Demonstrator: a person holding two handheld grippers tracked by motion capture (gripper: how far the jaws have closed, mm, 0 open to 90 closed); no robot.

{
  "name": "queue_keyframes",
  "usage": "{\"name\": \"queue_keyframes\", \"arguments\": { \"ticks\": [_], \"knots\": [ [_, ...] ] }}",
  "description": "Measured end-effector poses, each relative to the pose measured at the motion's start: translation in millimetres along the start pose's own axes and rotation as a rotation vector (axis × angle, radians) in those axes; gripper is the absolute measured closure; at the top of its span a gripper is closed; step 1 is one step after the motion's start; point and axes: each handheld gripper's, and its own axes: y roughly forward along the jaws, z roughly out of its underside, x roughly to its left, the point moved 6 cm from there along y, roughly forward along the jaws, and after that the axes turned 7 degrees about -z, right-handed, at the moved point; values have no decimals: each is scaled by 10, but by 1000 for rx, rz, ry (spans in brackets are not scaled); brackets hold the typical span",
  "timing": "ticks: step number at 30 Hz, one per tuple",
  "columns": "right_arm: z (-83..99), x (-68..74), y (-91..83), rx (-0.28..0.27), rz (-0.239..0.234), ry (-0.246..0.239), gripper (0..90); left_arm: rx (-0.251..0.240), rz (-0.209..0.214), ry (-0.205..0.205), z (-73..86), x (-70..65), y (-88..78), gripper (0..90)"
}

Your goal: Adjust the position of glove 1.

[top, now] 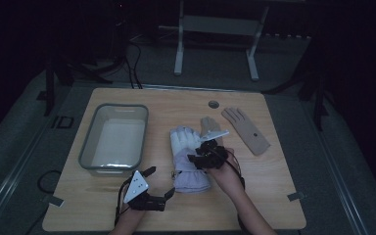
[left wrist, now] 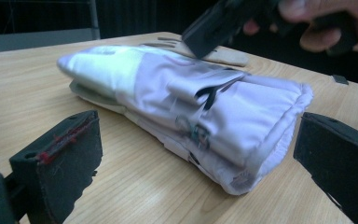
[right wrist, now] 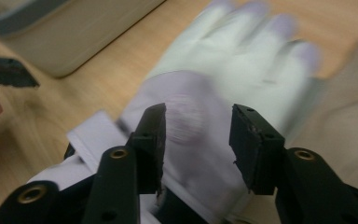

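A thick white and lavender glove [top: 188, 159] lies flat on the wooden table [top: 274, 196], fingers pointing away. My right gripper [top: 199, 155] hovers just over its back. In the right gripper view, the right gripper [right wrist: 198, 114] has its jaws apart above the pale fabric [right wrist: 223, 74], with nothing pinched. My left gripper [top: 161, 181] rests near the front edge, open, pointing at the glove's cuff [left wrist: 242, 140]. A tan glove [top: 247, 129] lies flat to the back right. A second tan glove [top: 209, 126] peeks out beside the white one.
A clear plastic bin [top: 89, 142] stands empty on the left half of the table. A round grommet hole [top: 214, 104] sits near the far edge. Bare wood stretches along the right side and the front right corner.
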Motion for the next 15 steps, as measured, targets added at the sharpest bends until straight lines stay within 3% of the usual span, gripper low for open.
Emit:
{"name": "queue_keyframes", "arguments": {
  "ticks": [3,8,12,13,14,15],
  "knots": [
    [-25,-97,-149,-19,14,22,520,1,-29,8,-41,4,-6,14],
    [28,-223,-264,-32,-22,89,469,36,-39,-43,-246,19,-37,14],
    [68,-235,-233,-28,-46,114,420,141,-29,-66,-384,-5,2,14],
    [69,-229,-228,-31,-47,116,410,180,4,-89,-414,-35,35,14],
    [69,-229,-228,-31,-47,116,410,180,4,-89,-414,-35,35,28],
    [72,-211,-219,-37,-46,120,408,226,-3,-87,-421,-62,84,28]
  ]
}}
